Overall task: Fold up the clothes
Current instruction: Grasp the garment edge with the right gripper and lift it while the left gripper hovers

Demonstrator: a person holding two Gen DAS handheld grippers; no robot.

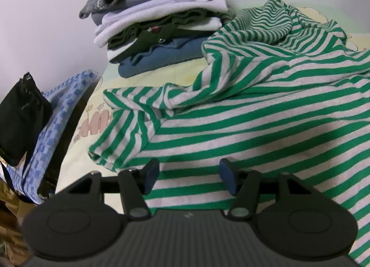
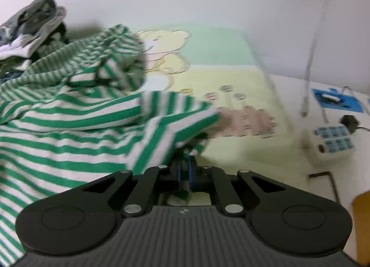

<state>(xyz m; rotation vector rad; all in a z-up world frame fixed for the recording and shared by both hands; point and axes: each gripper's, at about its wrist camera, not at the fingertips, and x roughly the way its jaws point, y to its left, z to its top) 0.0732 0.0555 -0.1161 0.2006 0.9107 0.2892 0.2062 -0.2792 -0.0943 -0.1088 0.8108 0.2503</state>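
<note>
The green-and-white striped shirt (image 1: 266, 114) lies rumpled across the pale cartoon-print sheet (image 2: 231, 77), right beside a stack of folded clothes (image 1: 157, 24). The left gripper (image 1: 188, 175) hangs over the shirt's body with its jaws apart, nothing pinched between the blue pads (image 1: 227, 174). Over on the other side, the right gripper (image 2: 185, 163) has its jaws clamped together on the sleeve's edge, striped cloth bunched between the fingers.

Place: you're in a home bedroom | Evidence: cartoon bear sheet (image 2: 208, 63) ahead of your right jaws; pile of folded clothes (image 1: 159, 24) beyond your left jaws against the white wall (image 1: 46, 24)
</note>
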